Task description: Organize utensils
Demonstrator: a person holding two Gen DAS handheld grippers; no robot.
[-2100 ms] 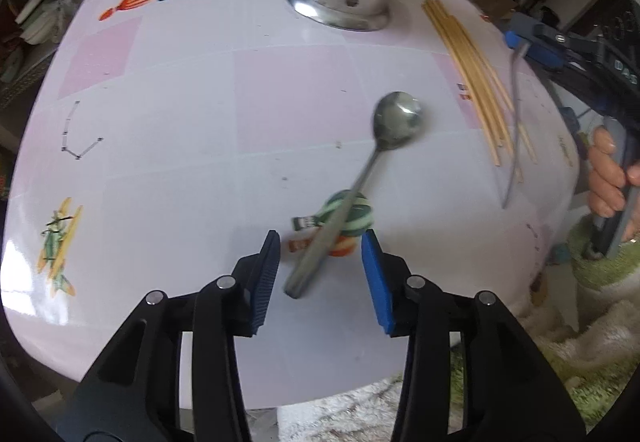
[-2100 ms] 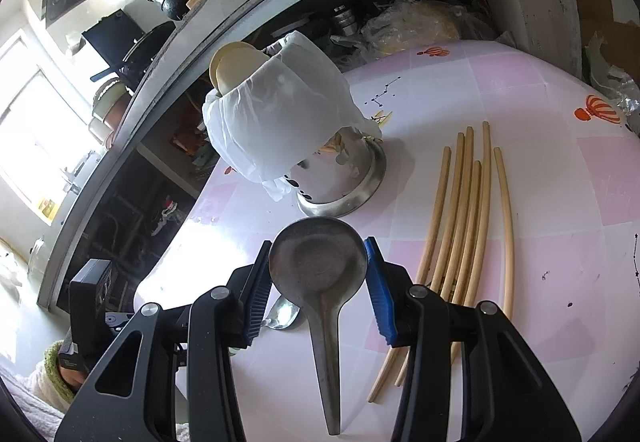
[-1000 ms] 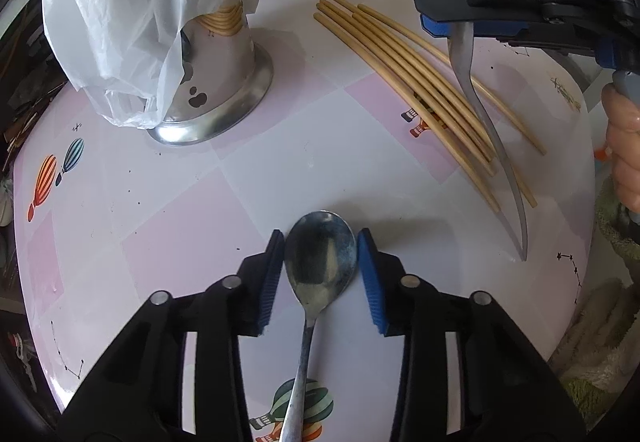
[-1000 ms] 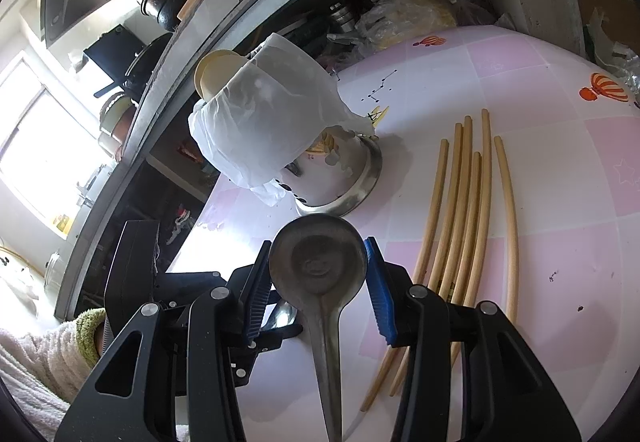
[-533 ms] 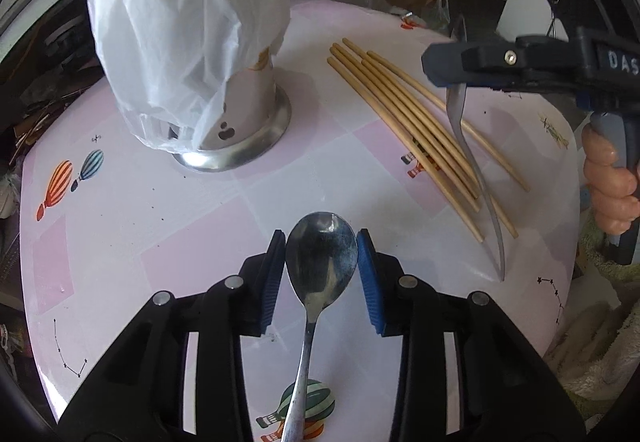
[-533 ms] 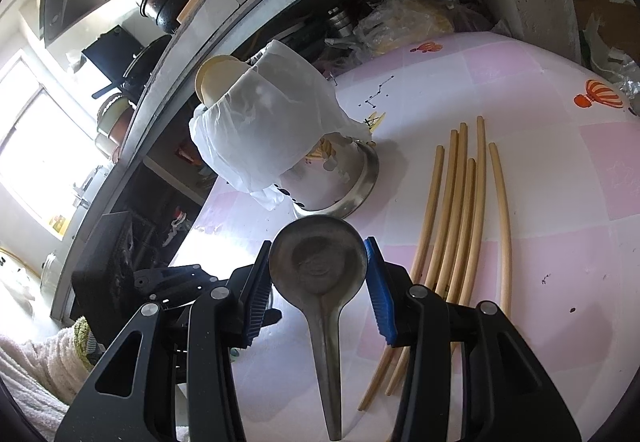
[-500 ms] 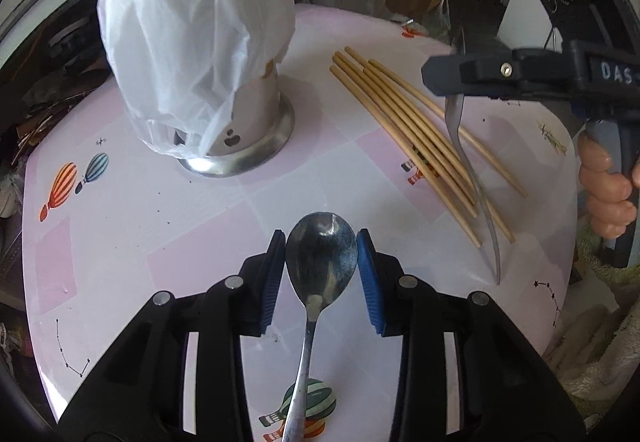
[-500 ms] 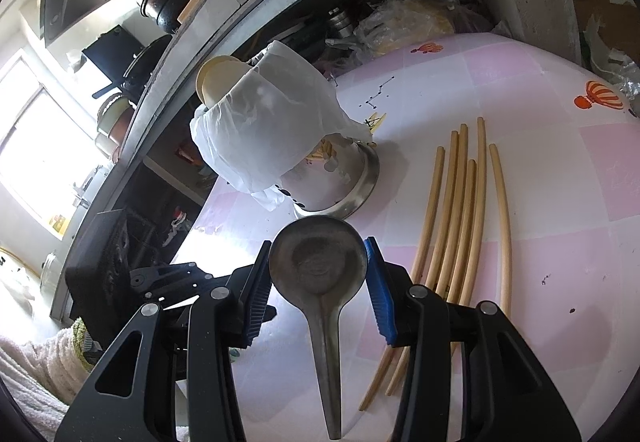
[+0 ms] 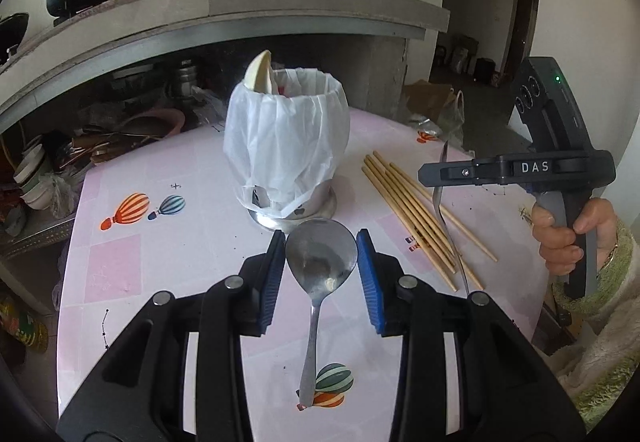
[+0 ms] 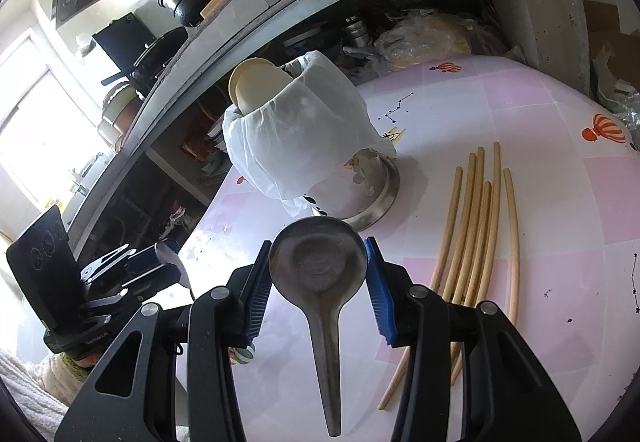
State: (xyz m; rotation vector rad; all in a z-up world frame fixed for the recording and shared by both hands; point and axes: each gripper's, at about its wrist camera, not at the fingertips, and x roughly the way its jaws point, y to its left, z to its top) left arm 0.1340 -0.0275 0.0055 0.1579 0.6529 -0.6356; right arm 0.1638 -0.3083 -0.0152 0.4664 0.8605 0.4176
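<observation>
Where bag-draped holder hides its contents, each tool clamping one spoon.

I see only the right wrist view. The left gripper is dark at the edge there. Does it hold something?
Observer: Yes. The left gripper clamps the left spoon by its bowl, with the handle hanging down.
Operator: Is the holder's mouth free? I see only its side.
Observer: Mostly. The holder is open on top, and a pale utensil stands at its left rim.
Operator: How does my spoon's handle hang?
Observer: From the side, the right spoon curves down from the right gripper, in front of the chopsticks.
</observation>
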